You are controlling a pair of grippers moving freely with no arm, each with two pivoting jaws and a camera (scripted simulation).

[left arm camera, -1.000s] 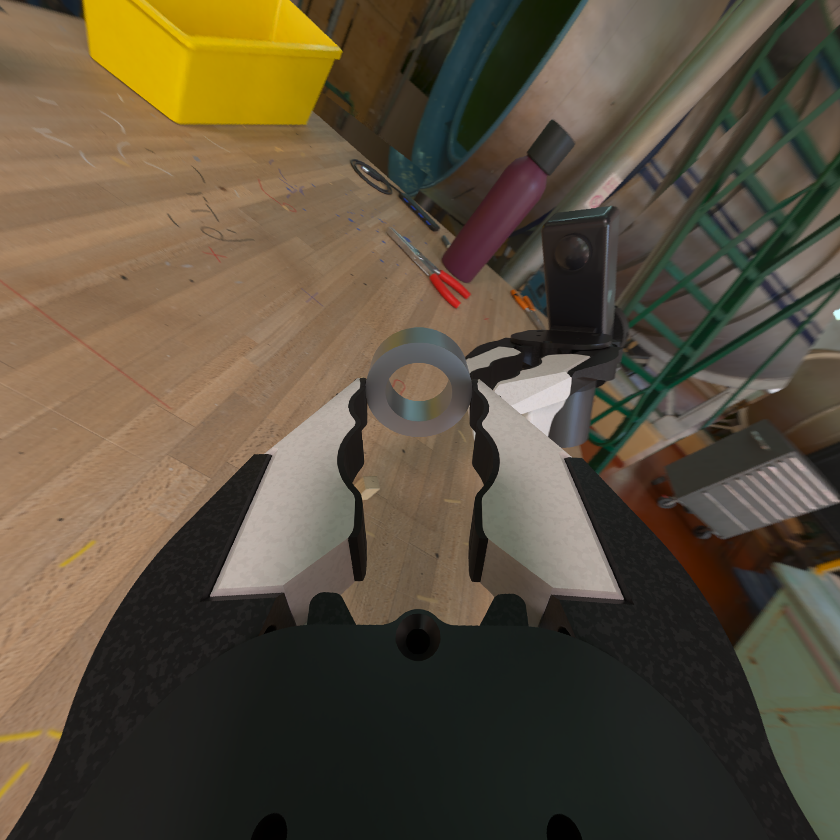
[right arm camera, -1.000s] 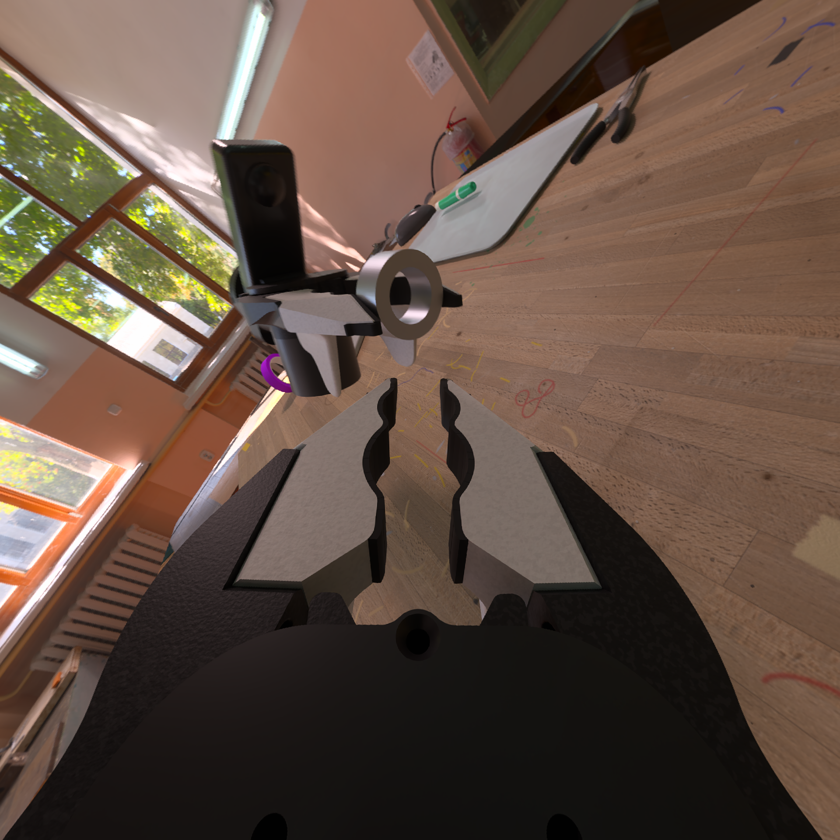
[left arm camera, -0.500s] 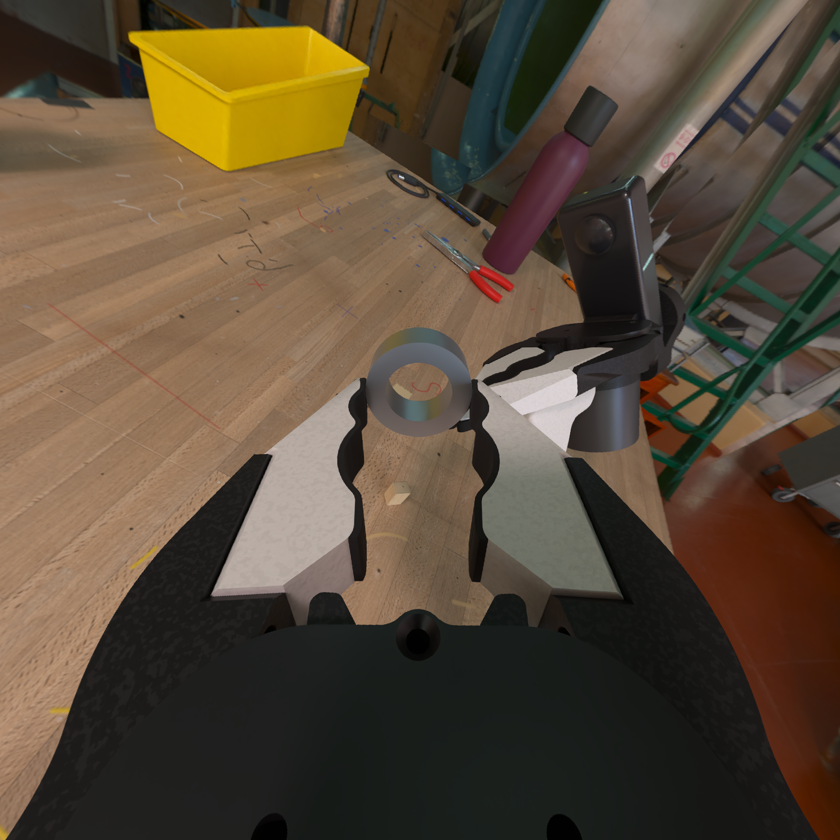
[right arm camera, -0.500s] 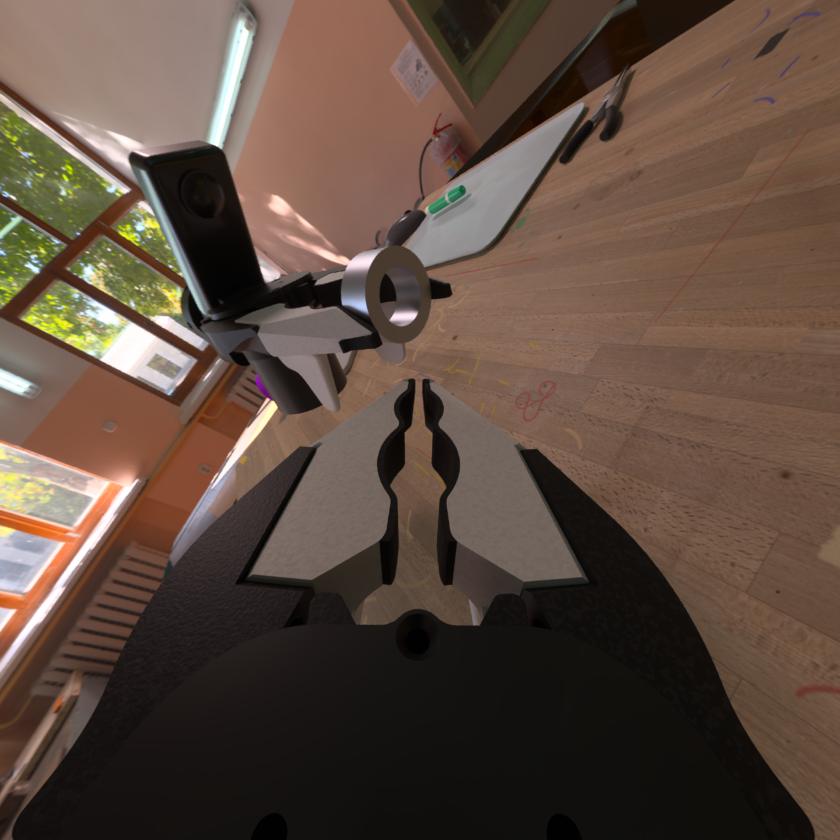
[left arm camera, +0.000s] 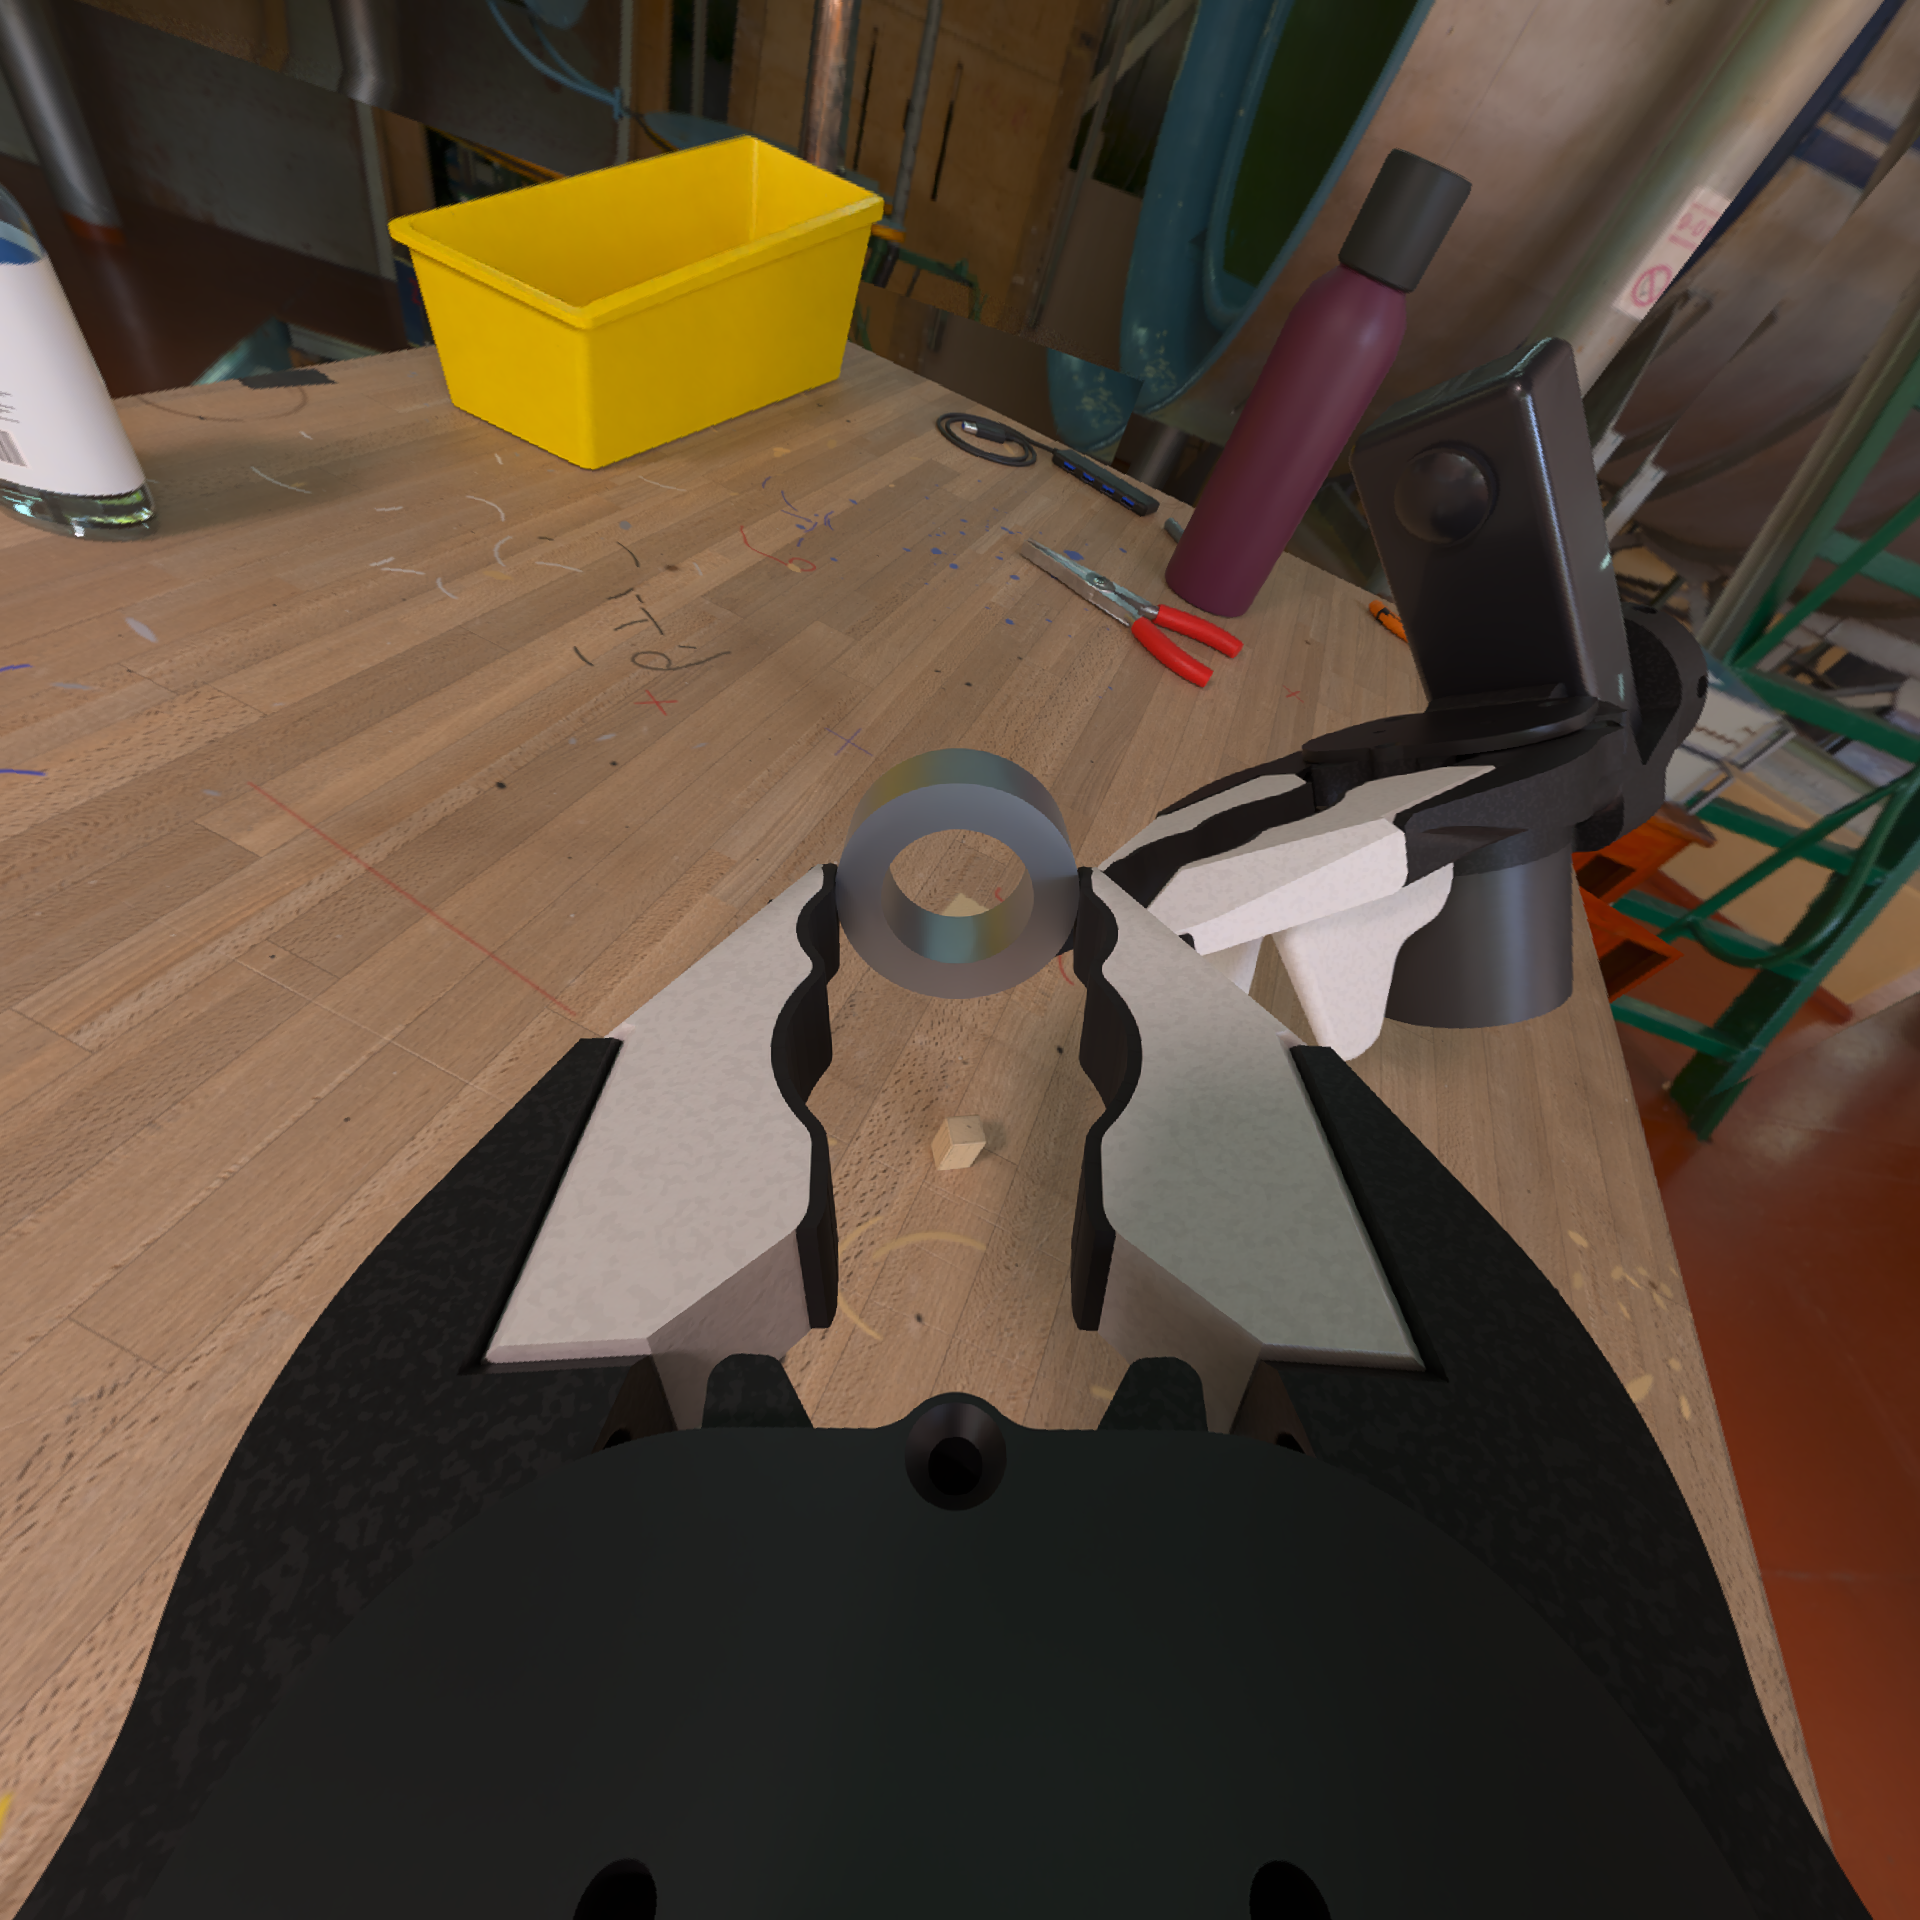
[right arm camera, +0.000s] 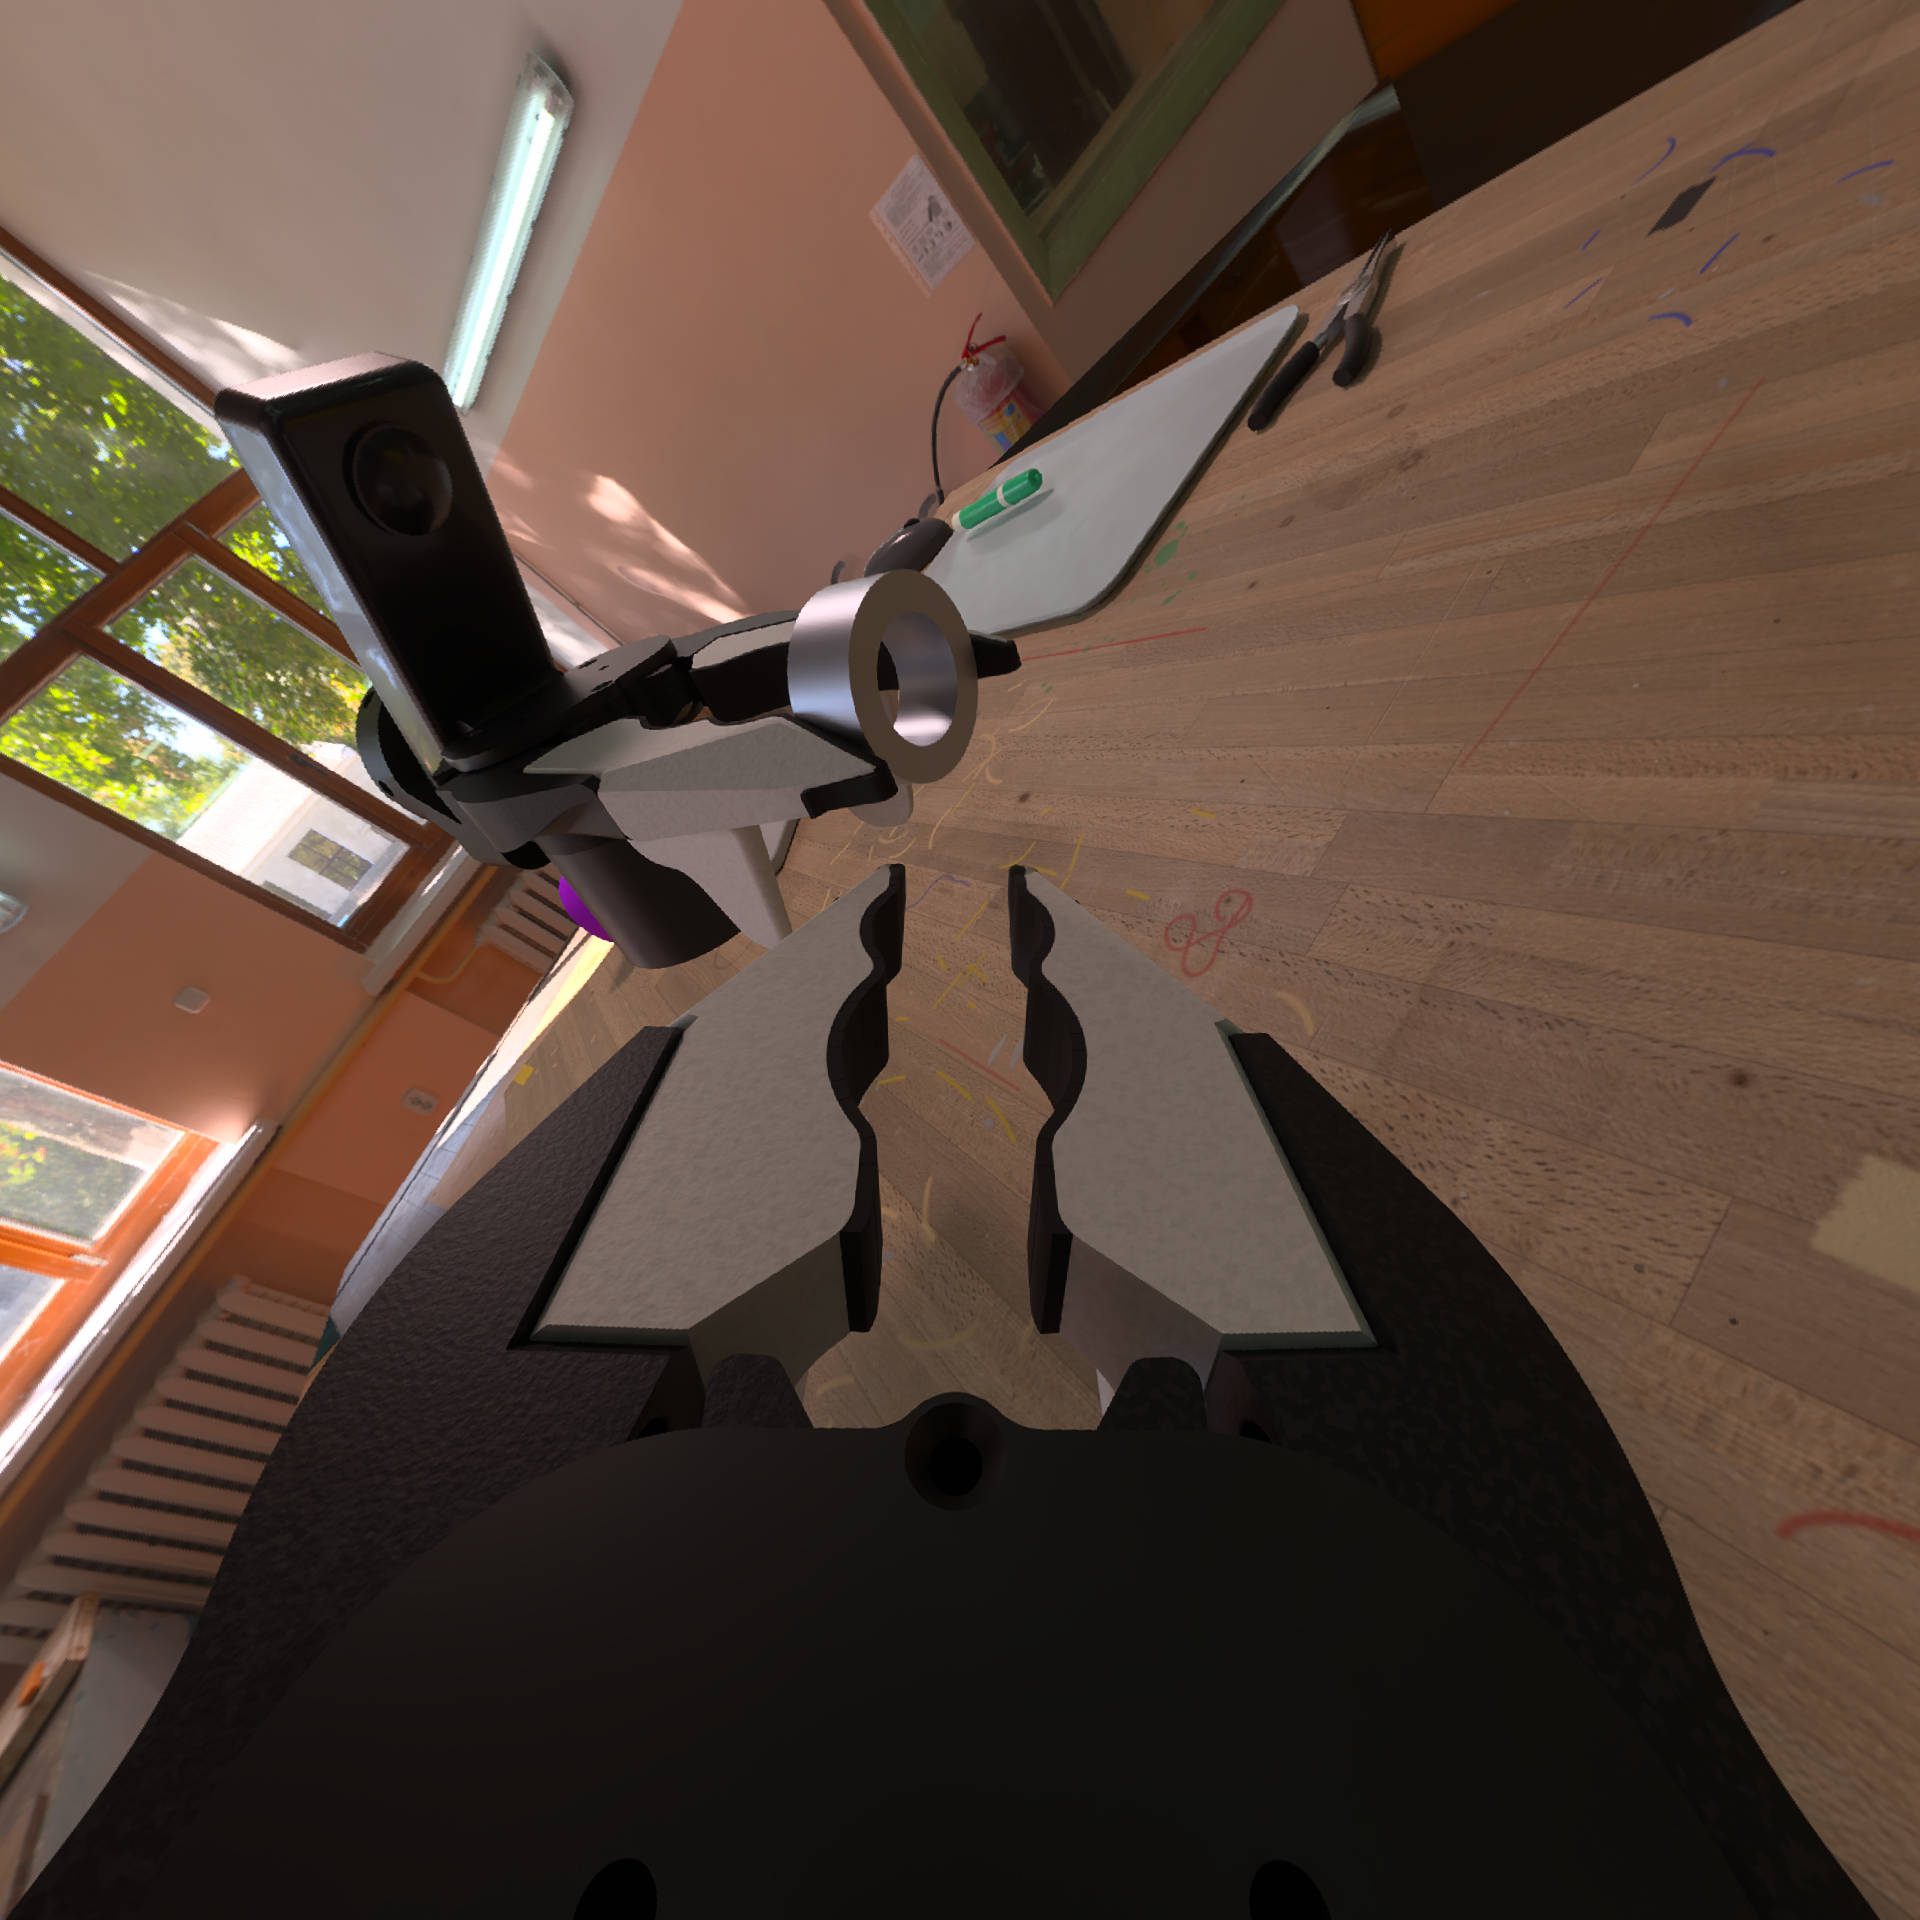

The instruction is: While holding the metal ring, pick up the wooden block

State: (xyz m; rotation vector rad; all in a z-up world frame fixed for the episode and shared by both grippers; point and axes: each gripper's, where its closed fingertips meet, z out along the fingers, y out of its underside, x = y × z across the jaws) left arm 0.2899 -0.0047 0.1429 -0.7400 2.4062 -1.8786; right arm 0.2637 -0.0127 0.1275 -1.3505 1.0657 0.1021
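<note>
Left tool [left arm camera: 956, 883] clamped on metal ring [left arm camera: 956, 873], held above table [left arm camera: 416, 831]. Right tool [right arm camera: 954, 883] fingers apart, empty. Wooden block [left arm camera: 958, 1143] on table beneath ring: small, light, rigid cube likely; pinch opposite flat faces squarely.

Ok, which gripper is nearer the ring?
Left: the left gripper is shut on the ring. The right gripper, open and empty, sits just beside it.
</note>
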